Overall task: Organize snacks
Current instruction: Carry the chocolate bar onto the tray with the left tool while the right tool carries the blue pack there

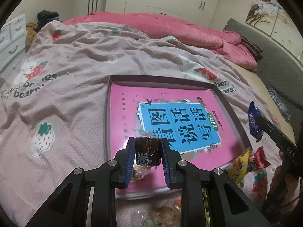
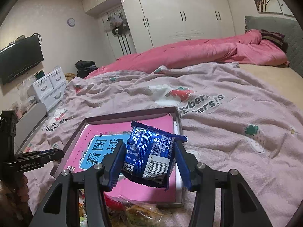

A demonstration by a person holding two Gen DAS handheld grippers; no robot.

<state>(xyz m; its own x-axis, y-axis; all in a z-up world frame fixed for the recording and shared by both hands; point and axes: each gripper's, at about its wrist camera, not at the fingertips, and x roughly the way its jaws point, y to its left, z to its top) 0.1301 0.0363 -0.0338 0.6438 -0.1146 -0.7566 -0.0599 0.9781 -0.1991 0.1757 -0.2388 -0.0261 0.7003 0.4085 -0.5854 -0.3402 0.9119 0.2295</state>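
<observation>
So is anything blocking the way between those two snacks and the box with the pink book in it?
Nothing visible does. The left gripper holds a dark round snack and the right gripper a blue packet, both already above the open box. Only the pink book lies inside, flat.

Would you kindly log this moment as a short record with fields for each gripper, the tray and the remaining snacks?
left gripper: shut on a dark brown wrapped snack
right gripper: shut on a blue snack packet
tray: shallow, on the strawberry blanket, holds a pink book
position: both snacks held above the tray
loose snacks: piled at the tray's near edge
</observation>
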